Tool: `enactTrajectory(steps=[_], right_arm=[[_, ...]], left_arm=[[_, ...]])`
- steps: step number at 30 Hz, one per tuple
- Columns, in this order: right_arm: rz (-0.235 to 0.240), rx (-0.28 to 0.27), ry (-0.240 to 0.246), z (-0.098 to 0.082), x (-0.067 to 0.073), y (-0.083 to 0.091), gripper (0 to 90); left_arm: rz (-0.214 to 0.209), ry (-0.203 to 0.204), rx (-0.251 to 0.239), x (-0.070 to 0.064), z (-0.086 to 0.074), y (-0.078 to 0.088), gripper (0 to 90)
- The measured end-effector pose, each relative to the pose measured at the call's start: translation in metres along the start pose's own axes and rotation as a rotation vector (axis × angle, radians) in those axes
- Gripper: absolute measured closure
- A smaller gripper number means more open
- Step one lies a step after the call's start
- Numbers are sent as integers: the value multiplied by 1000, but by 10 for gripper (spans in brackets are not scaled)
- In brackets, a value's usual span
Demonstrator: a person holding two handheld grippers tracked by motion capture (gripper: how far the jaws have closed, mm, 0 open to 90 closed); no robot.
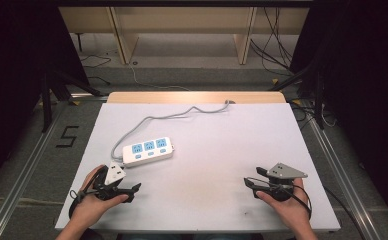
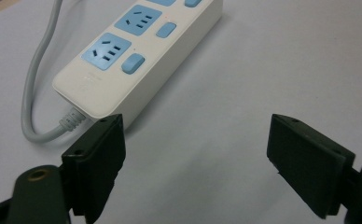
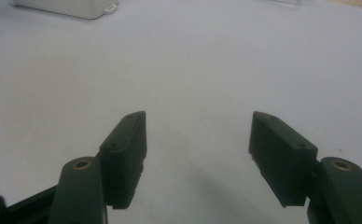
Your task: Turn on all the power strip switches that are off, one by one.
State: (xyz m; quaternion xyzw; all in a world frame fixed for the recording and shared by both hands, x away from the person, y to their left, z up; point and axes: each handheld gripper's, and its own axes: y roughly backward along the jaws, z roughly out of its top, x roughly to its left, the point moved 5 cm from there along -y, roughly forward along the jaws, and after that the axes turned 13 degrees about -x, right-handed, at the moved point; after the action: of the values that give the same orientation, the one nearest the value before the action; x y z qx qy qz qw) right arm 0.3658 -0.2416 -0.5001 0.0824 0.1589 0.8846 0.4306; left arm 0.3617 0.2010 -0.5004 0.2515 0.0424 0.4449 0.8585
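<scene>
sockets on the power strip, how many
3, in a row along the strip: one at its left end, one in the middle, one at the right end. None seem hidden.

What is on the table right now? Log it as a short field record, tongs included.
surface: white table top, wooden strip along its far edge
power strip: white power strip, three blue sockets, each with a blue switch, lying flat at left of centre
cable: grey cable loops from the strip's left end to the far edge
left tongs: left tongs open, holding nothing, just short of the strip's near end
right tongs: right tongs open, holding nothing, over bare table at the near right
hands: one hand on each tongs at the near edge
</scene>
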Motion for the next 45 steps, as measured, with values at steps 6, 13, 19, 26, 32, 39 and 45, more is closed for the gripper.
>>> enactTrajectory(steps=[6, 13, 19, 26, 32, 39, 45], right_arm=[[-1, 0, 0, 0, 0, 0, 379], [2, 11, 7, -1, 2, -1, 379], [0, 7, 4, -1, 2, 0, 378], [1, 13, 3, -2, 3, -2, 377], [-4, 13, -2, -1, 2, -2, 377], [-1, 13, -3, -2, 3, -2, 377], [0, 13, -4, -2, 3, -2, 376]], left_arm=[[25, 0, 5, 3, 0, 1, 222], [118, 33, 6, 14, 7, 10, 681], [140, 33, 13, 19, 10, 16, 895], [129, 74, 20, 26, 16, 11, 895], [129, 87, 30, 30, 21, 3, 895], [124, 102, 44, 34, 29, -1, 896], [128, 121, 42, 39, 32, -3, 896]])
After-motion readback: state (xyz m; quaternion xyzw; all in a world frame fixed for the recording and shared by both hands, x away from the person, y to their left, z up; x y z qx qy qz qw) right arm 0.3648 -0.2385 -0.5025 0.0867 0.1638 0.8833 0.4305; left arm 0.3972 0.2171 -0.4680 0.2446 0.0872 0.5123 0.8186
